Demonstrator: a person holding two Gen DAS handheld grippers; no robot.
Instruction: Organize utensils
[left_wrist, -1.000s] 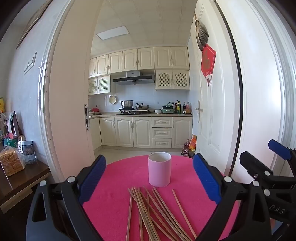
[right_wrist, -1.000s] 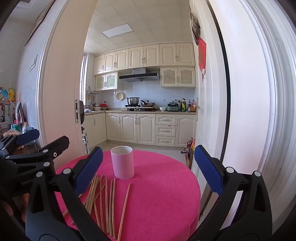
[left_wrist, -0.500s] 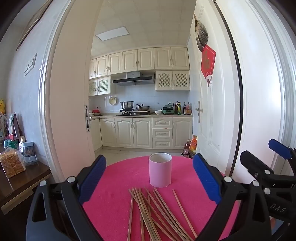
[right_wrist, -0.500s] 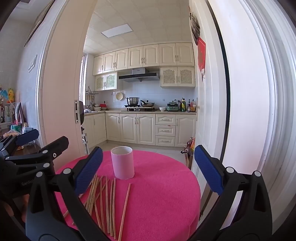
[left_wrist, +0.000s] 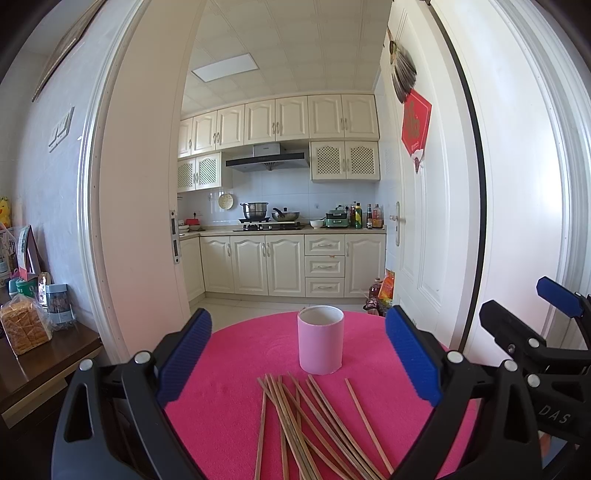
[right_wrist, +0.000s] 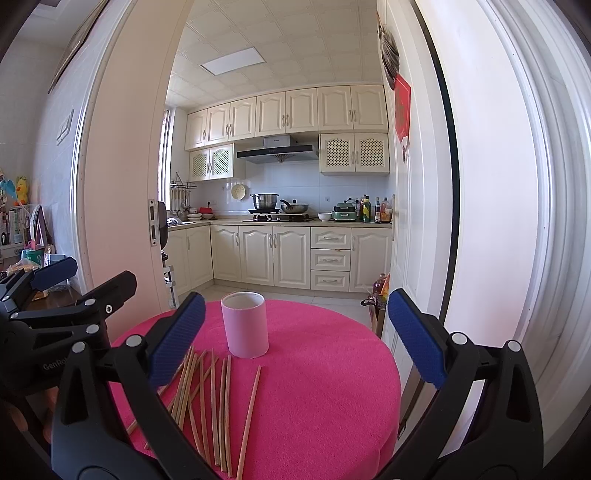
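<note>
- step in hand: looks like the very start, nothing picked up, both grippers hovering at the near edge of the pink surface (left_wrist: 236, 402).
- left gripper (left_wrist: 299, 360): jaws wide apart, nothing between them; it also shows at the left edge of the right wrist view.
- right gripper (right_wrist: 295, 334): jaws wide apart too, empty, sitting to the right of the left one.
- chopsticks (left_wrist: 314, 417): loose fanned pile lying flat on the surface, near side, several crossing each other; one stick (right_wrist: 249, 410) lies a bit apart on the right of the pile.
- pink cup (left_wrist: 320, 339): upright, open top, just beyond the far tips of the chopsticks, looks empty from here but the inside is mostly hidden.
- next move, my guess: lower one gripper onto a stick, the separate right one is the easiest, pinch it, tip it upright and drop it in the cup.
- needs care: sticks are thin and flat on soft cloth, so the jaws have to come down low and square; the overlapping ones may drag along.
</note>
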